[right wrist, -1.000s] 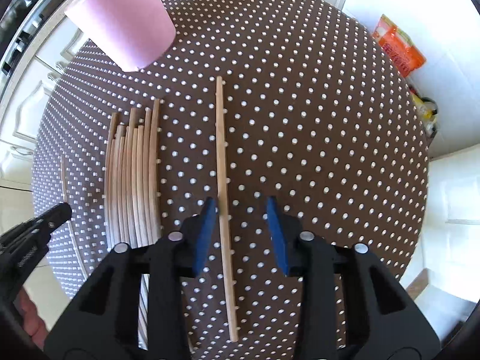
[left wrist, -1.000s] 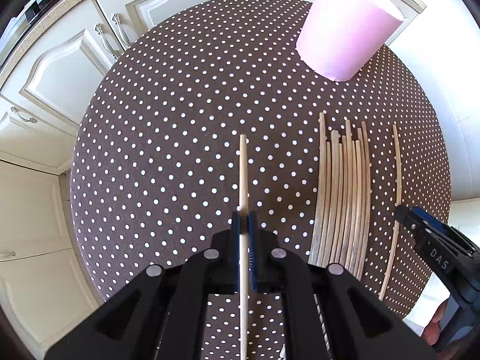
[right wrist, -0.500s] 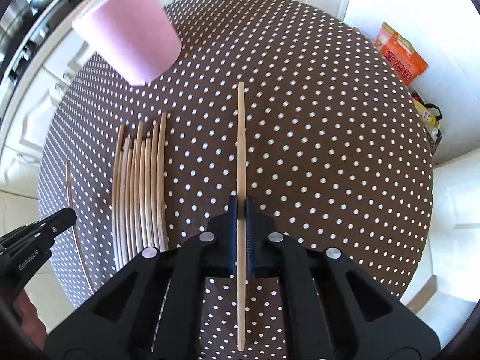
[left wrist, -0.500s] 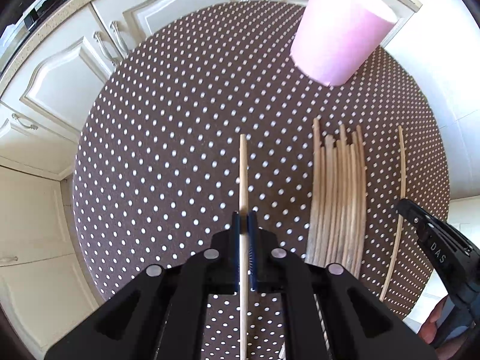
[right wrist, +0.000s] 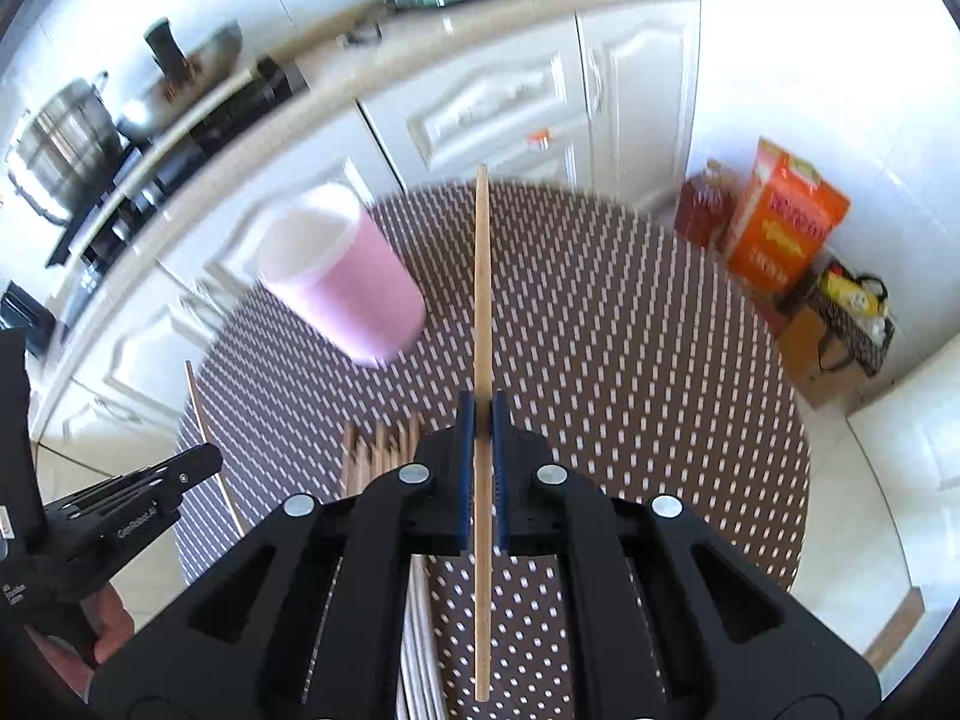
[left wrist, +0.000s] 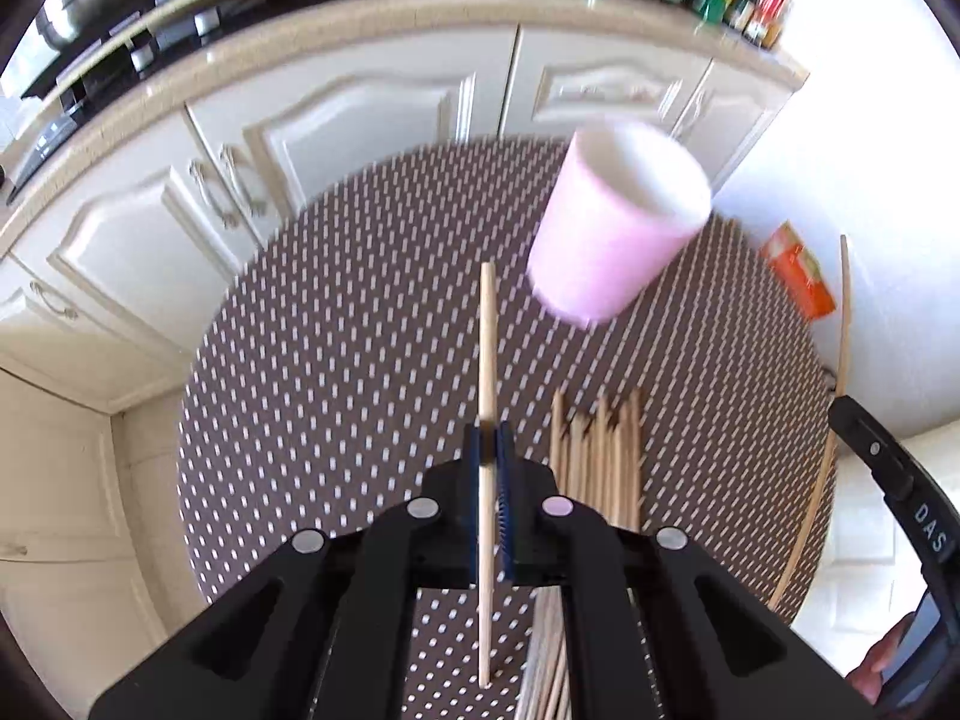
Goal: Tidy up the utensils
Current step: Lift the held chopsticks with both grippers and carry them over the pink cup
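My left gripper [left wrist: 492,450] is shut on a wooden chopstick [left wrist: 487,348] and holds it above the round dotted table [left wrist: 336,360]. My right gripper [right wrist: 483,420] is shut on another chopstick [right wrist: 482,276], also raised. A pink cup [left wrist: 612,228] stands upright at the far side of the table; it also shows in the right wrist view [right wrist: 348,288]. A bundle of several chopsticks [left wrist: 600,450] lies on the table between the grippers, seen too in the right wrist view [right wrist: 378,450]. The right gripper's chopstick shows at the left view's right edge [left wrist: 843,324].
White kitchen cabinets [left wrist: 336,114] and a countertop [left wrist: 372,18] lie beyond the table. An orange box [right wrist: 780,222] and bags [right wrist: 852,318] stand on the floor to the right. A stove with pots [right wrist: 66,138] is at the far left.
My right gripper closed on the single chopstick and lifted it off the table. Both grippers rose and tilted up with their chopsticks, bringing the cabinets and counter into view.
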The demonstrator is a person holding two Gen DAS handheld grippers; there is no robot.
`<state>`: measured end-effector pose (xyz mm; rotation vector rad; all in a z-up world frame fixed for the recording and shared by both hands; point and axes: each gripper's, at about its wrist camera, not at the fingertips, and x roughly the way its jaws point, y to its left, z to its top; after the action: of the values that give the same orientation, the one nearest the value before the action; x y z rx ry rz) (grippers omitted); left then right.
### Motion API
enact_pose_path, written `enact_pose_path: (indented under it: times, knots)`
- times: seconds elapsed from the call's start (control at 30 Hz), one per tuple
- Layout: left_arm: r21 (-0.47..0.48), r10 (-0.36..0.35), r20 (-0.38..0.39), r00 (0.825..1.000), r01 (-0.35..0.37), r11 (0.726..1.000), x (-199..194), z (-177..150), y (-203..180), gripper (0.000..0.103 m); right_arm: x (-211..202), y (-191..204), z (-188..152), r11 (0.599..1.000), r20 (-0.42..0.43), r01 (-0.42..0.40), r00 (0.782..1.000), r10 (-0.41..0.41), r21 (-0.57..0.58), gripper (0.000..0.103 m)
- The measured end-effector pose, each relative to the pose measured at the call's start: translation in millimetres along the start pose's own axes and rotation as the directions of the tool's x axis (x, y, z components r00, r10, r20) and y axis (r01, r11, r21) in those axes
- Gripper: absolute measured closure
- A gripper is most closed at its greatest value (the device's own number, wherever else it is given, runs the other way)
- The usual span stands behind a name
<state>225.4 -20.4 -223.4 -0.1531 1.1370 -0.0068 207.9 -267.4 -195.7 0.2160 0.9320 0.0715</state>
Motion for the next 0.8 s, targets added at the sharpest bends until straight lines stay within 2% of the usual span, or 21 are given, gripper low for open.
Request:
enact_pose_path:
  times: [0.2, 0.43, 0.6, 0.8]
  knots:
    - [0.015, -0.023, 0.088, 0.996, 0.022, 1.0, -30, 32, -10, 0.097, -21, 9, 32, 1.0, 0.12, -0.028, 0.992, 0.029, -0.015, 0.097]
    - [0.032, -0.016, 0.157, 0.987, 0.011, 0.999, -66, 59, -22, 0.097, -39, 29, 69, 0.997, 0.238, -0.078, 0.968, 0.083, -0.03, 0.097]
    - [0.027, -0.02, 0.213, 0.977, 0.015, 1.0, -88, 88, -26, 0.097, -45, 45, 95, 0.994, 0.332, -0.104, 0.936, 0.113, -0.047, 0.097]
    - [-0.001, -0.035, 0.306, 0.951, 0.037, 0.999, -118, 129, -37, 0.097, -43, 59, 124, 0.989, 0.42, -0.13, 0.896, 0.145, -0.064, 0.097]
